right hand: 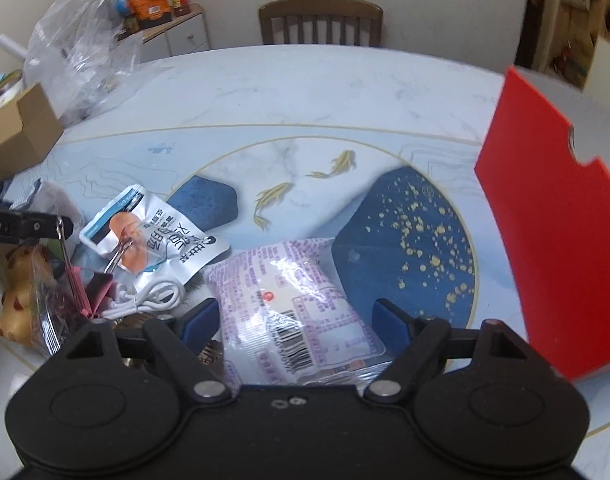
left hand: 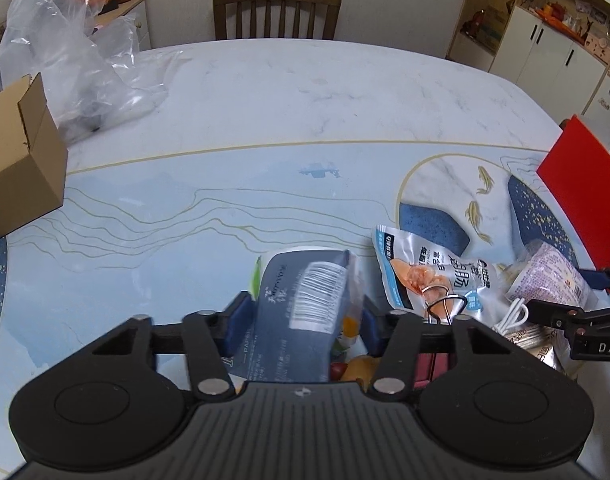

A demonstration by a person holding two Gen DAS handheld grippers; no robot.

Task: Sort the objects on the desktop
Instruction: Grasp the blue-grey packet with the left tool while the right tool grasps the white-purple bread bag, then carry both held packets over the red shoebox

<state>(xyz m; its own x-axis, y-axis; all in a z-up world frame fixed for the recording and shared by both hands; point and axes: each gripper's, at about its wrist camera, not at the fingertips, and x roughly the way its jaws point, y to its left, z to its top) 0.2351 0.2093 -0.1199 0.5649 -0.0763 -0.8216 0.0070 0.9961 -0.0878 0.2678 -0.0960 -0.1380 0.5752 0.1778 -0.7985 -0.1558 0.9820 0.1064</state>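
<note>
Two tools — left tool [left hand: 303, 320] around grey packet [left hand: 301, 304], right tool [right hand: 295, 320] astride purple packet [right hand: 293, 300].

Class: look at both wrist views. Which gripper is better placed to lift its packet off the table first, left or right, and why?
Left, probably. The left gripper has its blue pads against the grey barcoded packet. The right gripper only straddles the purple snack packet, with gaps at both pads.

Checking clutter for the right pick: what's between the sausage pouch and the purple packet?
Right wrist view: a white cable lies coiled between the sausage pouch and the purple packet.
</note>
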